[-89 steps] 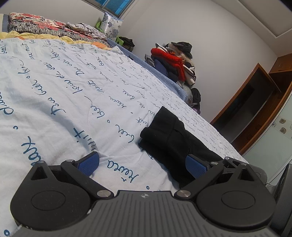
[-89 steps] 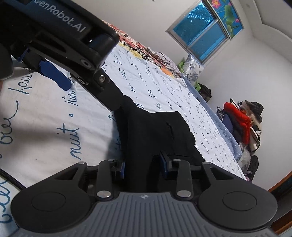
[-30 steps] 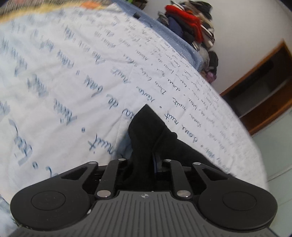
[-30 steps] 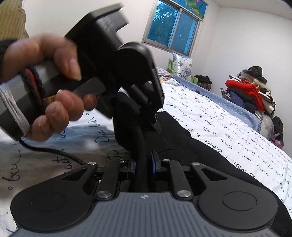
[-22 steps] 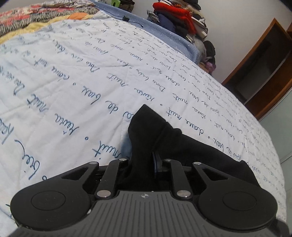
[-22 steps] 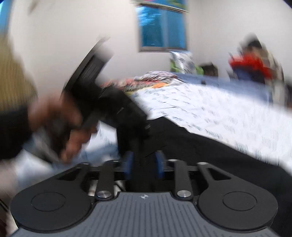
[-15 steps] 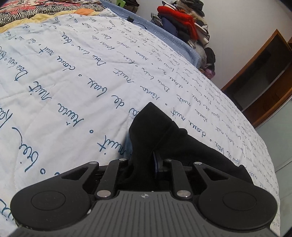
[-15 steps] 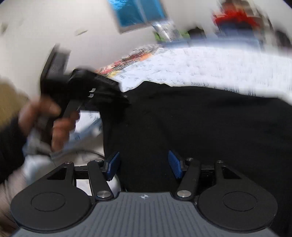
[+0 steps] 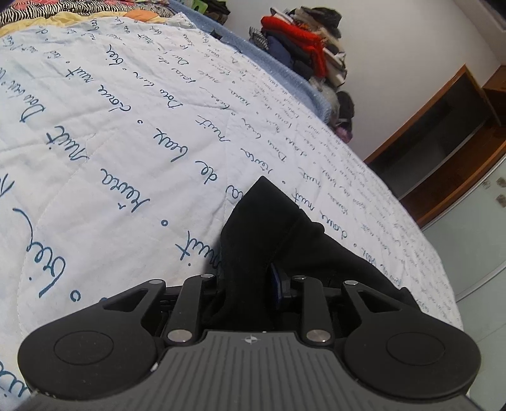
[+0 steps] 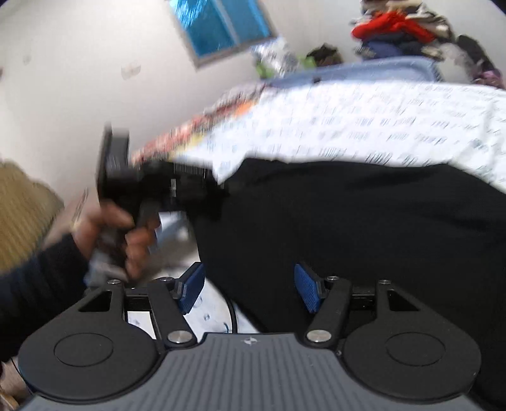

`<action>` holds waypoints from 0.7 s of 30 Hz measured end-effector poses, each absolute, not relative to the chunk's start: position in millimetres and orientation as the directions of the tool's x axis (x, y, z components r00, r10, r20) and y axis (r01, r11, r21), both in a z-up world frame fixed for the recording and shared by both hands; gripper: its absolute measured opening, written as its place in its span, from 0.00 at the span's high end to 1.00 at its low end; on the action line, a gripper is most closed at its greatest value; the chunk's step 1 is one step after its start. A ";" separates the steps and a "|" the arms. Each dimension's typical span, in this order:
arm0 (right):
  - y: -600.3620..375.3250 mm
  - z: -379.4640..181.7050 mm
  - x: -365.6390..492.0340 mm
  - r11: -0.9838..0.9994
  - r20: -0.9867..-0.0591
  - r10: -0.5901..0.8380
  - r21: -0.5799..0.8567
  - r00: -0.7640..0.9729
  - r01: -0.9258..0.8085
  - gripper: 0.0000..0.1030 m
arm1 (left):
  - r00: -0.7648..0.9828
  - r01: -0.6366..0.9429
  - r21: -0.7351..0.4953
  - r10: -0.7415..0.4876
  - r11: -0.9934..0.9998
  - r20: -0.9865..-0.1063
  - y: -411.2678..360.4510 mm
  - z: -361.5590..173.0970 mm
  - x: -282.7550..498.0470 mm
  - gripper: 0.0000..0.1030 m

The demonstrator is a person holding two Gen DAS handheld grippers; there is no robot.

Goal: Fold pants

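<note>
Left wrist view. Left tool [image 9: 245,286] low over the bed [image 9: 126,142], which wears a pale quilt printed with blue script. Black pants [image 9: 278,240] lie on the quilt. A bunched fold rises between the fingers, filling the gap; the jaws have just been opening a little, and the right blue pad [image 9: 275,286] shows beside the cloth. Whether the pads still press the fabric I cannot tell. The fold's tip points away from the camera, toward the far side of the bed; the rest of the garment runs back and to the right, past the tool. Clothes pile [image 9: 303,44] at the far bed edge, wooden shelf [image 9: 442,132] at right.

Right wrist view, blurred. Right tool [image 10: 249,289] stands apart, both blue pads [image 10: 308,292] clear of cloth; its jaws have just been opening. Nothing is gripped. Pants [image 10: 348,227] spread wide ahead, long axis running left to right across the frame. At their left end the left tool [image 10: 202,186] meets the fabric, held by a hand [image 10: 126,237] in a dark sleeve. Window [image 10: 221,28] behind.
</note>
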State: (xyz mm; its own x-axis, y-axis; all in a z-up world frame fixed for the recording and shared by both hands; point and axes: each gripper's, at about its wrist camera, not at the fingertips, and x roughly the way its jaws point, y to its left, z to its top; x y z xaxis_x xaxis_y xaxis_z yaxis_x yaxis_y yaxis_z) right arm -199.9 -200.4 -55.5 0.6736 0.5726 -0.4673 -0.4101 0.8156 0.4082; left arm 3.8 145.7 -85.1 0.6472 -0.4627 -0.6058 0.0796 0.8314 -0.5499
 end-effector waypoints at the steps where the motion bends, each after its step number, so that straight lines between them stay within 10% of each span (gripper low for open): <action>1: -212.5 -52.9 -207.7 0.809 -0.451 0.574 0.440 0.684 -0.389 0.40 | 0.653 0.081 -0.561 -0.470 0.823 -0.594 147.4 -87.2 2.5 0.72; 6: -280.9 -73.9 -244.7 0.722 -0.417 0.563 0.668 0.714 -0.180 0.38 | 0.684 0.099 -0.615 -0.502 0.783 -0.529 155.0 -98.1 -2.9 0.71; 21: -339.6 -92.6 -244.5 0.707 -0.420 0.481 0.705 0.770 -0.056 0.28 | 0.691 0.113 -0.633 -0.518 0.766 -0.504 159.2 -102.4 -5.0 0.70</action>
State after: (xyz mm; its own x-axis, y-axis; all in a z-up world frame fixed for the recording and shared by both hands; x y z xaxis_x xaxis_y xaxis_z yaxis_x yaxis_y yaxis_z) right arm -244.5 -339.6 -92.6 0.7697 0.4805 -0.4203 -0.0562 0.7068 0.7052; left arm -5.0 159.2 -102.4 0.6910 -0.5181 -0.5041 0.1127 0.7660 -0.6329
